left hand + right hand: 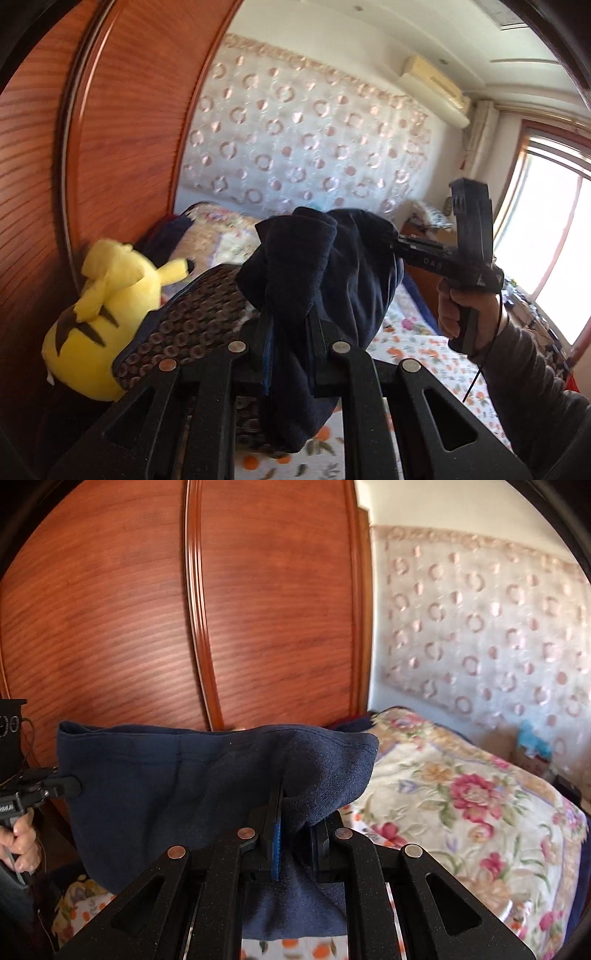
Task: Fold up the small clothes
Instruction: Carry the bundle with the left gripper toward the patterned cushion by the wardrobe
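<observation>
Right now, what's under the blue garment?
Under the garment lies the fruit-print sheet. Whatever sits directly behind its hanging folds is covered.

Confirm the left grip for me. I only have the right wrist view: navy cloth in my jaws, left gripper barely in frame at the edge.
Observer: The left wrist view shows the left gripper shut on a bunched fold of the navy garment.
Operator: And my right side from over there?
Observer: The right gripper has its tip buried in the garment's far edge, and a hand is wrapped around its handle.
Operator: Any clutter on the bed I can't see?
Observer: A yellow plush toy sits against the wooden wardrobe, to the left of the garment.
</observation>
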### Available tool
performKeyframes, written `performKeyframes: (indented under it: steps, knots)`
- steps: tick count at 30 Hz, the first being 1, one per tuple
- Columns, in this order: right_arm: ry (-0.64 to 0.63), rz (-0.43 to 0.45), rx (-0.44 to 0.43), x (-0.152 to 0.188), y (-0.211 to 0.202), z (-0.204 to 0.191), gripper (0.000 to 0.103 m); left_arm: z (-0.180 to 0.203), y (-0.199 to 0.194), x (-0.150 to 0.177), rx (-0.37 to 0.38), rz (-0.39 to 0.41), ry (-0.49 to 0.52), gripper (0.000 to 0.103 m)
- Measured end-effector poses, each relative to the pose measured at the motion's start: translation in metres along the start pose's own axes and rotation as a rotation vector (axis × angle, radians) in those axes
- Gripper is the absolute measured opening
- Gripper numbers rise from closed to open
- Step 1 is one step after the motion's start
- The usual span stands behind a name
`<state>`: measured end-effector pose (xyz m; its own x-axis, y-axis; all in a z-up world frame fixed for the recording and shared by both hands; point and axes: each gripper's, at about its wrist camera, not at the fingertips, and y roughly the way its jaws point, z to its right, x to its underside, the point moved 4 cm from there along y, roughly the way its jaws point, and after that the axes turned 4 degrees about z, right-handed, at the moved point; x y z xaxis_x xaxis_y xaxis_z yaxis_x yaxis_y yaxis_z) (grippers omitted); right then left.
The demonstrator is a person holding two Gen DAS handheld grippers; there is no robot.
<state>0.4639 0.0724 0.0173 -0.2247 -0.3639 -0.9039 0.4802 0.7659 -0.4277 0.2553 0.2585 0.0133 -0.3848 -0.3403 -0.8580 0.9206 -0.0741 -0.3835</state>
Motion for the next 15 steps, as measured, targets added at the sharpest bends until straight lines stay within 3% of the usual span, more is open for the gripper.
performKeyframes:
  steps: [3, 6, 10, 15]
  knots:
    - [-0.003, -0.074, 0.002, 0.001, 0.068, 0.011, 0.010, -0.032, 0.019, 0.016, -0.045, -0.033, -0.069, 0.015]
    - [-0.014, -0.094, -0.004, -0.001, 0.116, 0.021, 0.008, -0.046, 0.023, 0.031, -0.063, -0.046, -0.094, 0.015]
    - [-0.018, -0.099, -0.025, 0.002, 0.147, 0.027, 0.008, -0.066, 0.027, 0.049, -0.097, -0.065, -0.122, 0.015]
    - [-0.047, -0.138, 0.016, 0.016, 0.157, 0.009, 0.008, -0.079, 0.030, 0.066, -0.149, -0.093, -0.120, 0.015]
